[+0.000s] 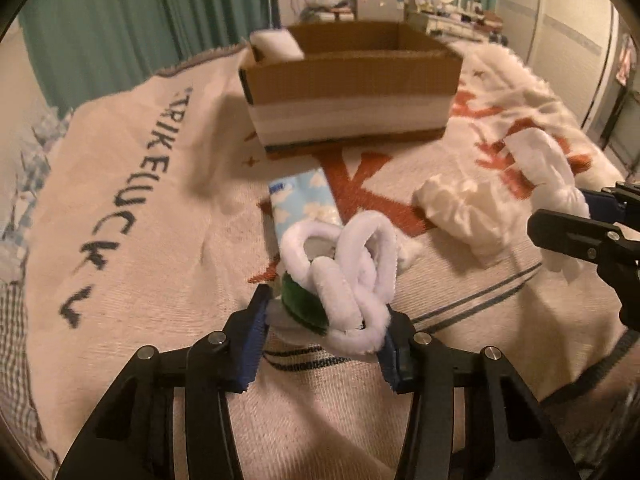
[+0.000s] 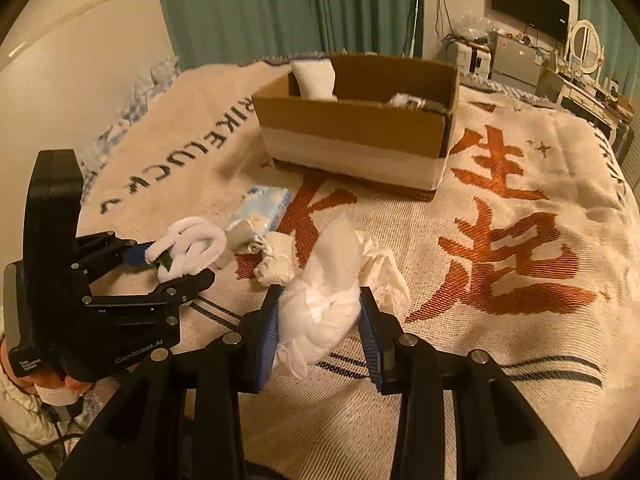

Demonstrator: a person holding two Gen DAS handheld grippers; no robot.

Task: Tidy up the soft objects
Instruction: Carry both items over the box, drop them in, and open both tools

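White plush, looped and knotted, with a dark green part at its base: fuzzy loop toy (image 1: pixel 352 276), clamped between the blue-padded jaws of the left gripper (image 1: pixel 322 340), raised just above the bedspread (image 1: pixel 132 240).

White gauzy cloth bundle (image 2: pixel 324 300): pinched between the blue pads of the right gripper (image 2: pixel 318 332), jaws closed partway around it, its upper end sticking up past the fingertips.

Cream crumpled cloth (image 2: pixel 380 268): lying on the bedspread just behind the bundle.

Small white knotted cloth (image 2: pixel 276 260): on the bedspread between the two grippers.

Blue cloud-print tissue pack (image 2: pixel 264 210): flat on the bedspread, just beyond the loop toy.

Brown cardboard box (image 2: pixel 356 132), white band round its lower wall: open-topped, at the far middle of the bedspread, well apart from both grippers. A white rolled item (image 2: pixel 314 78) stands in its left rear corner; other contents are unclear.
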